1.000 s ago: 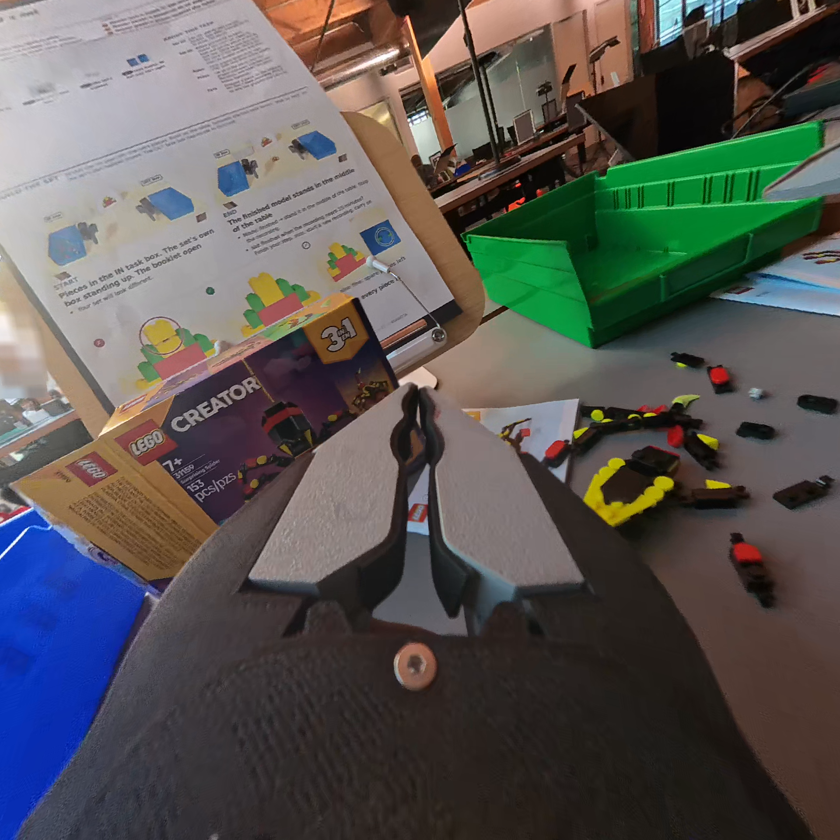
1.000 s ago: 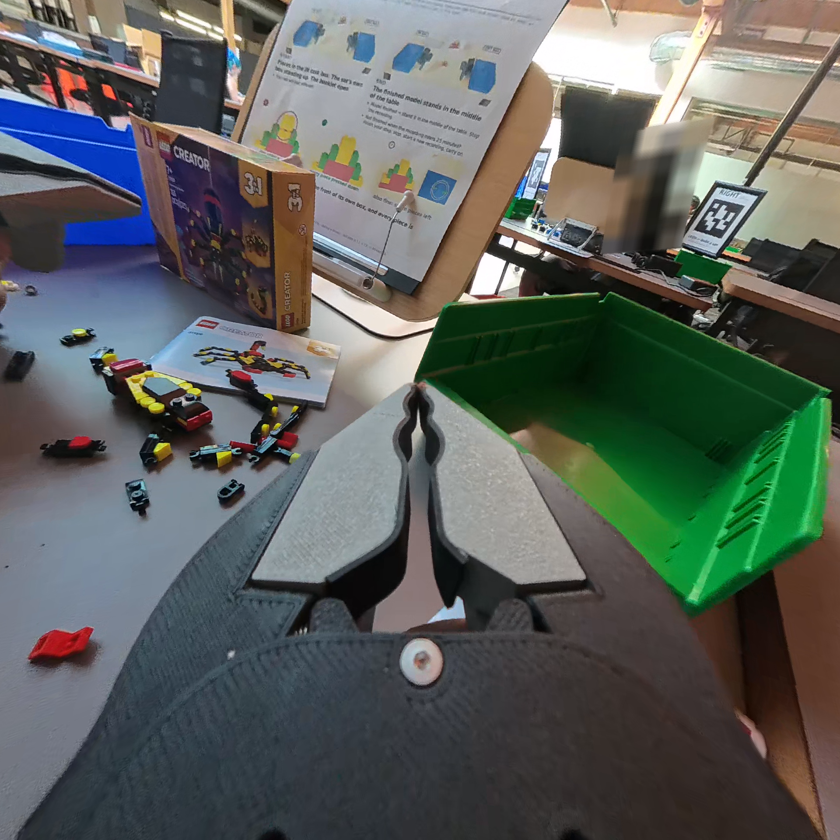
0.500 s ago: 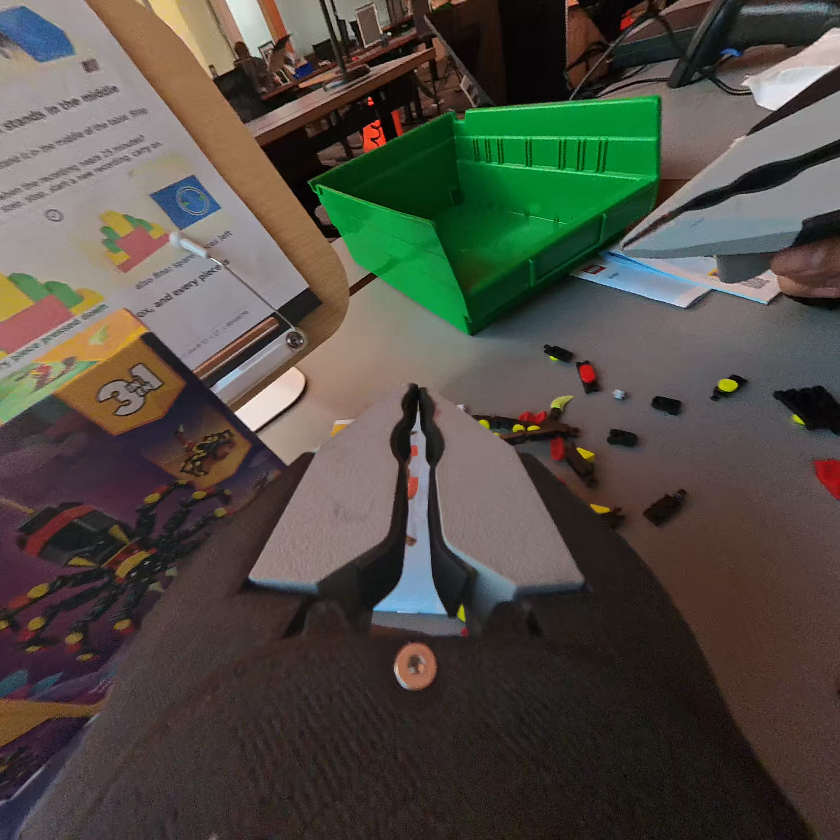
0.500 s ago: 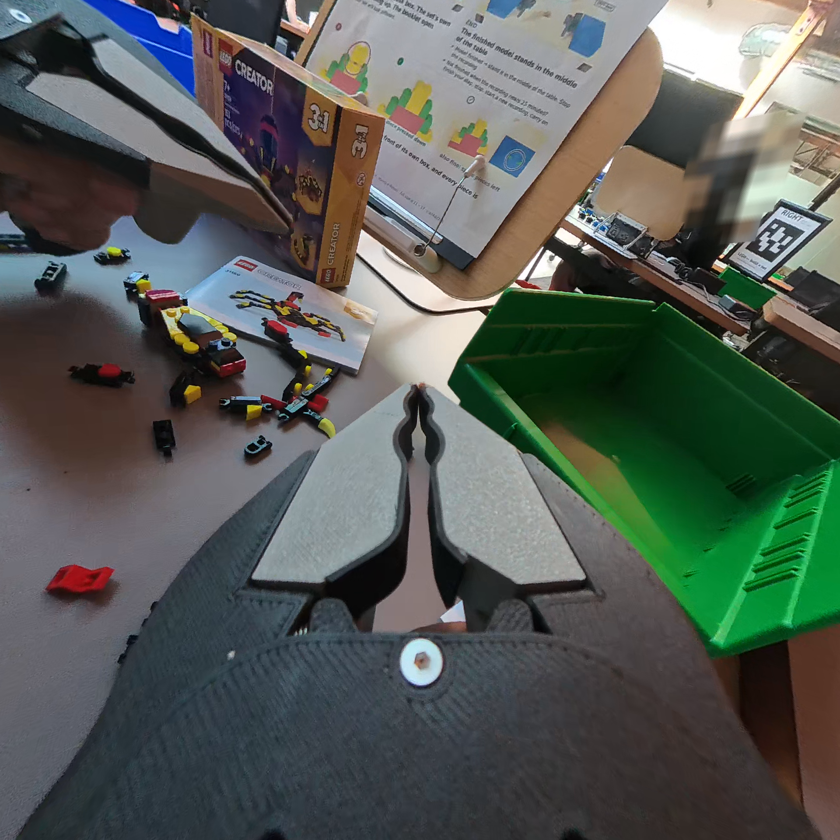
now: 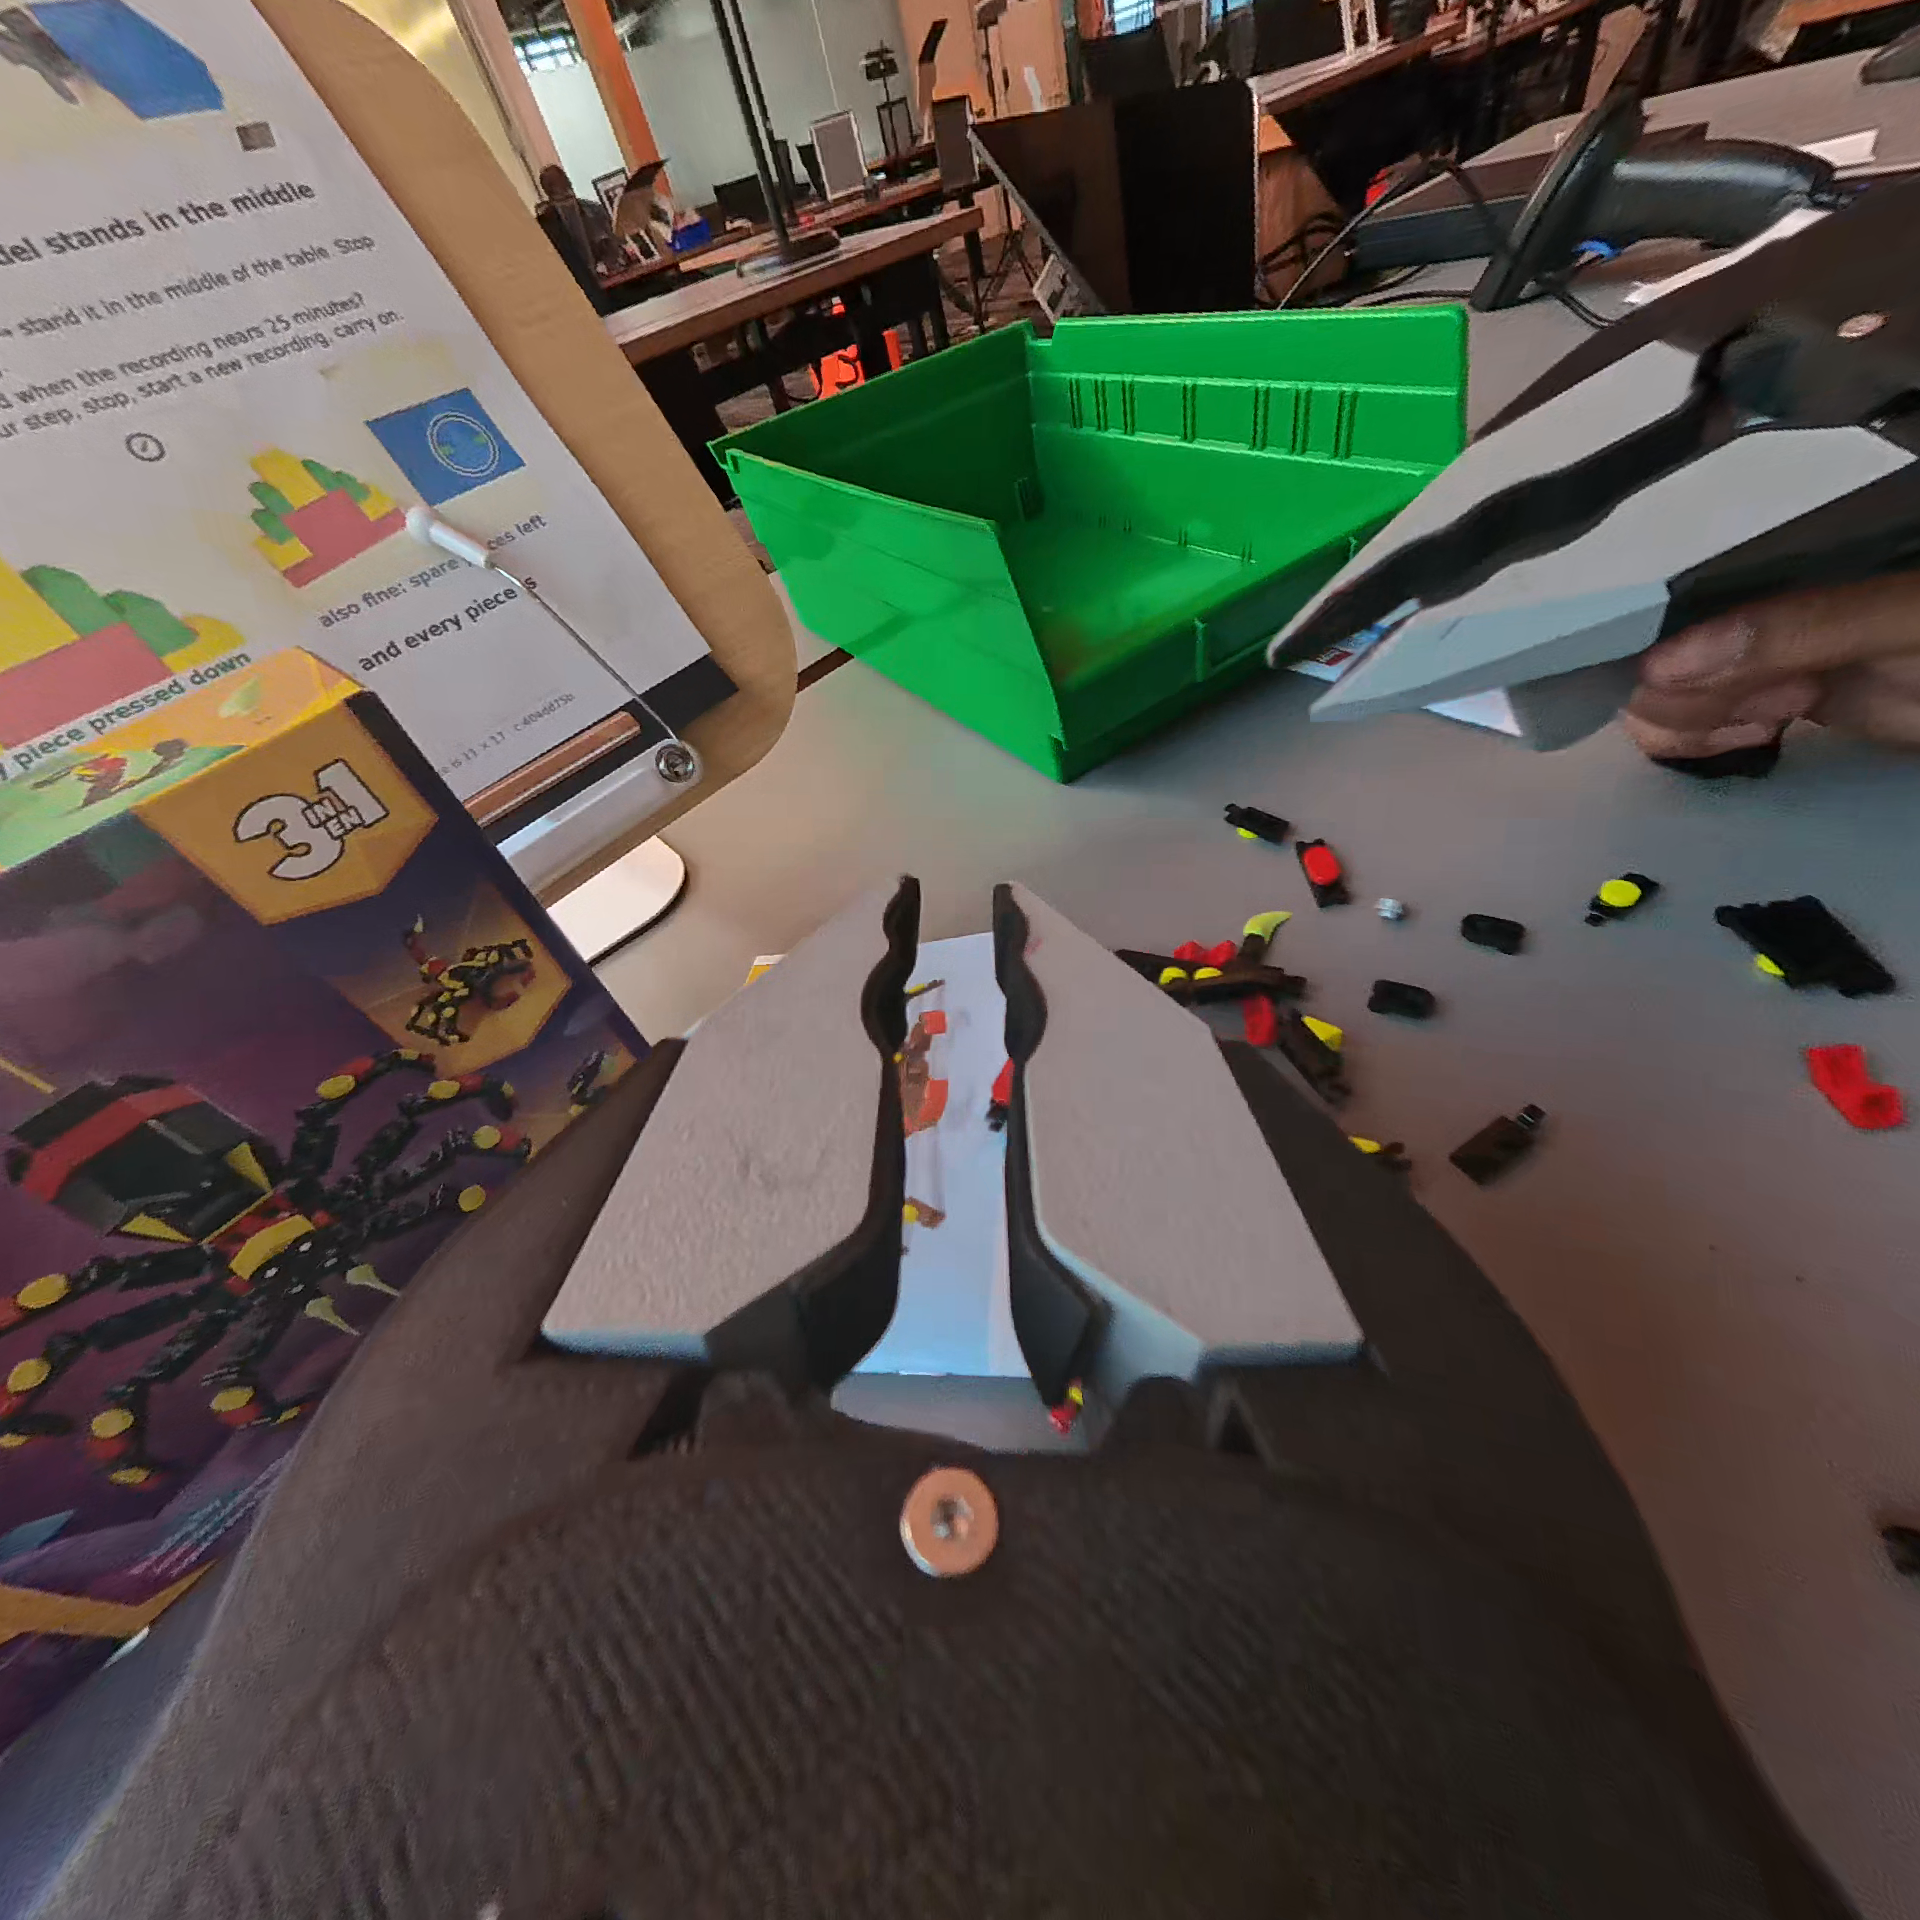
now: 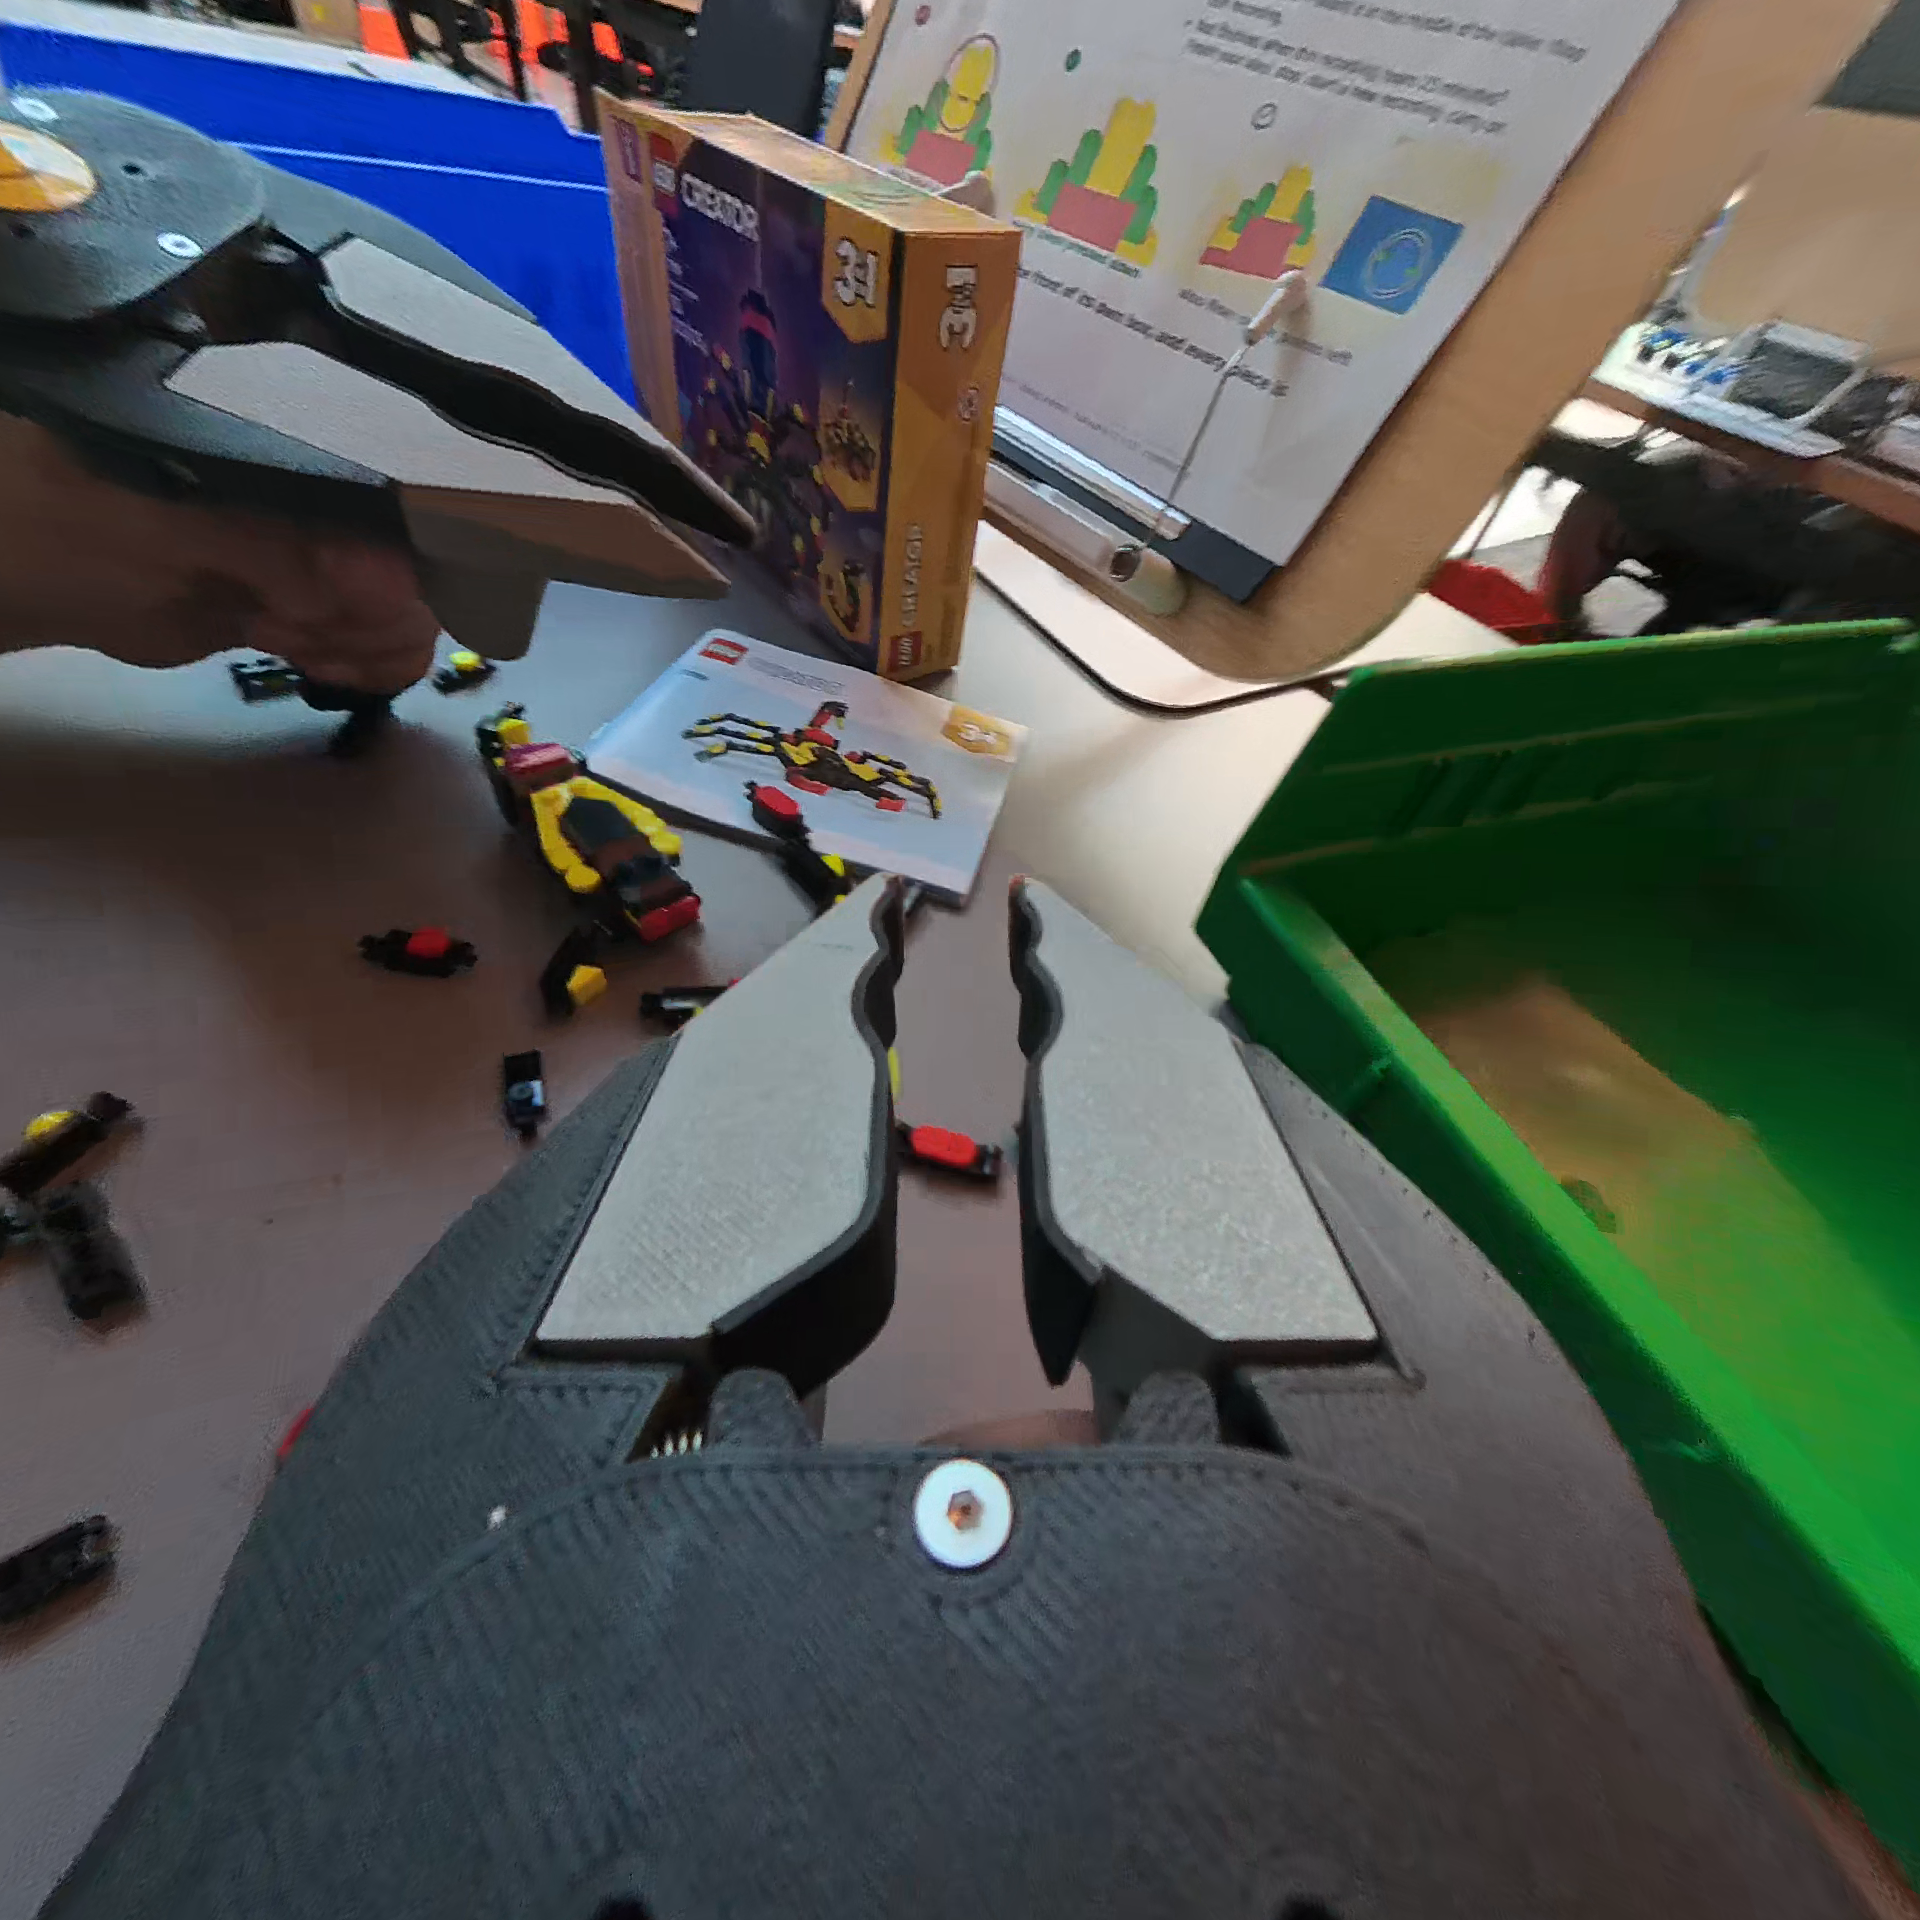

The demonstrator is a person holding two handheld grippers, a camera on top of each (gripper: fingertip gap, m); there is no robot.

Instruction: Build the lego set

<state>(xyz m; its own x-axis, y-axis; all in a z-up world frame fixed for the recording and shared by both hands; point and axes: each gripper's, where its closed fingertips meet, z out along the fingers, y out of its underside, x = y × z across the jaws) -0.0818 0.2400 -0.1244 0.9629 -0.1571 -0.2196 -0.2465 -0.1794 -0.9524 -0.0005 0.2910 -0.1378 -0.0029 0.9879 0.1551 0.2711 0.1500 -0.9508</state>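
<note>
Grey-padded and parted on nothing, the left gripper (image 5: 951,894) is hovering at mid-frame over the white instruction booklet (image 5: 961,1039), with the purple-and-yellow toy box (image 5: 260,1091) standing at the left edge and the green bin (image 5: 1091,540) sitting in the upper middle. The right gripper (image 6: 951,894) is likewise hanging open and bare above the brown table (image 6: 260,1091), its tips near the booklet's (image 6: 821,758) lower corner. Loose black, red and yellow bricks (image 6: 603,842) are lying to the left of centre, and the bin's wall (image 6: 1455,1091) is filling the right side.

left claw (image 5: 954,894) slightly parted, holding nothing, right claw (image 6: 951,894) likewise parted, bare
</note>
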